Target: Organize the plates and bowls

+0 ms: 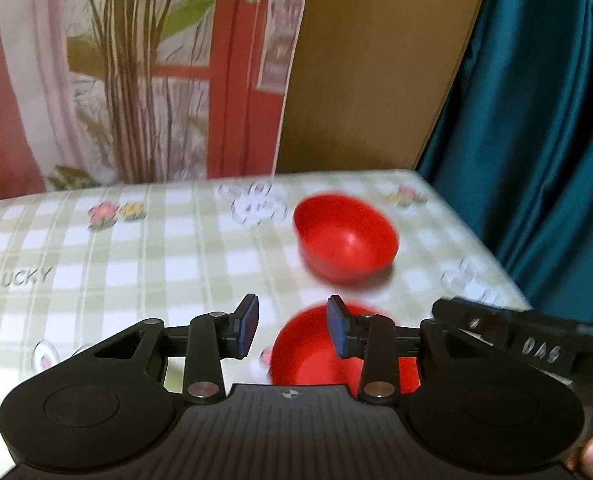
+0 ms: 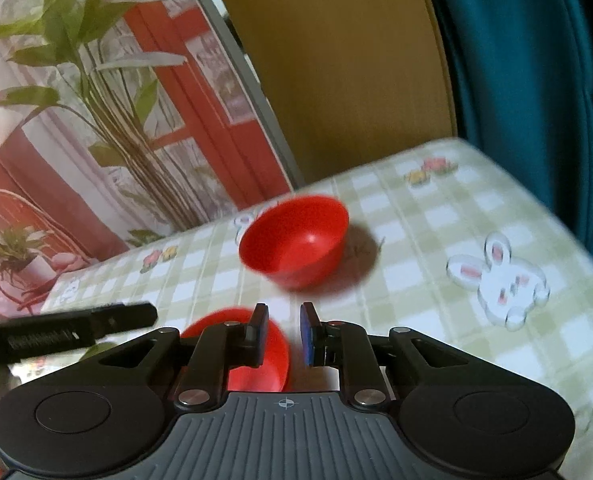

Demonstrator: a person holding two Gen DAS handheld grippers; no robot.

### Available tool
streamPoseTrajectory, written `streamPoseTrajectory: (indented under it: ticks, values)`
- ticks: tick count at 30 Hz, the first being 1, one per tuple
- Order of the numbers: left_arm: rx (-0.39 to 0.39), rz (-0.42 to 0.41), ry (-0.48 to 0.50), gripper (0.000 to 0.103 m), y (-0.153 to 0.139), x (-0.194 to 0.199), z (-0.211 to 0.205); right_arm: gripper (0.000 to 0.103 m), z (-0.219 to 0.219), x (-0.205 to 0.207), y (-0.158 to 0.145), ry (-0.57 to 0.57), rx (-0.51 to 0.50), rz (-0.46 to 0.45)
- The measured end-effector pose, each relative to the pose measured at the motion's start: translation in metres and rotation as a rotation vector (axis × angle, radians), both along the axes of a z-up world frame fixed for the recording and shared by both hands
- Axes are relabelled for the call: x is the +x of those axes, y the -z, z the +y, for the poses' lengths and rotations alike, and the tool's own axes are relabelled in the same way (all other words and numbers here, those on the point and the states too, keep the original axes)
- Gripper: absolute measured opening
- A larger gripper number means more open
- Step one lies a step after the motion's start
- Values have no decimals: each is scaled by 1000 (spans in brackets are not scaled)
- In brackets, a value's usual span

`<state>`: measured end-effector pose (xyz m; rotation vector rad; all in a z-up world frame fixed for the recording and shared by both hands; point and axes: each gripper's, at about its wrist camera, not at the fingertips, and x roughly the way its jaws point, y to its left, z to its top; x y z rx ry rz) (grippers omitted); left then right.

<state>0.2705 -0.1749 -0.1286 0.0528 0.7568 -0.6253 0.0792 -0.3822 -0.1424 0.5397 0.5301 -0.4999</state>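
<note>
My left gripper (image 1: 292, 328) and right gripper (image 2: 283, 334) hung spread, empty; the near red bowl (image 1: 308, 352) at six o'clock looked light, slick plastic, so I'd pinch its rim

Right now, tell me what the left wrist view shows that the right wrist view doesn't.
Left wrist only: the "LUCKY" print on the tablecloth and the open left gripper. Right wrist only: a large rabbit print and the open right gripper, holding nothing. Both: the far red bowl, the near red bowl, and the checked tablecloth.
</note>
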Motion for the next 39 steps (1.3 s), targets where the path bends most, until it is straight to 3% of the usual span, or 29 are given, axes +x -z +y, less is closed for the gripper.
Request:
streamPoseTrajectory:
  ticks: [7, 16, 26, 28, 30, 39]
  values:
    - [-64, -11, -3, 39, 2, 28, -26, 22, -40, 15, 2, 19, -72, -35]
    - [-66, 50, 0, 39, 36, 58, -49, 22, -82, 48, 35, 35, -9, -18]
    - [-51, 109, 13, 38, 57, 80, -68, 20, -95, 66, 53, 26, 33, -11]
    - [-54, 117, 8, 36, 61, 81, -67, 18, -95, 66, 54, 26, 41, -22]
    - [-52, 114, 11, 19, 62, 80, -67, 15, -94, 66, 53, 32, 40, -24]
    - [-38, 91, 14, 17, 58, 76, -64, 12, -87, 60, 48, 44, 58, -37]
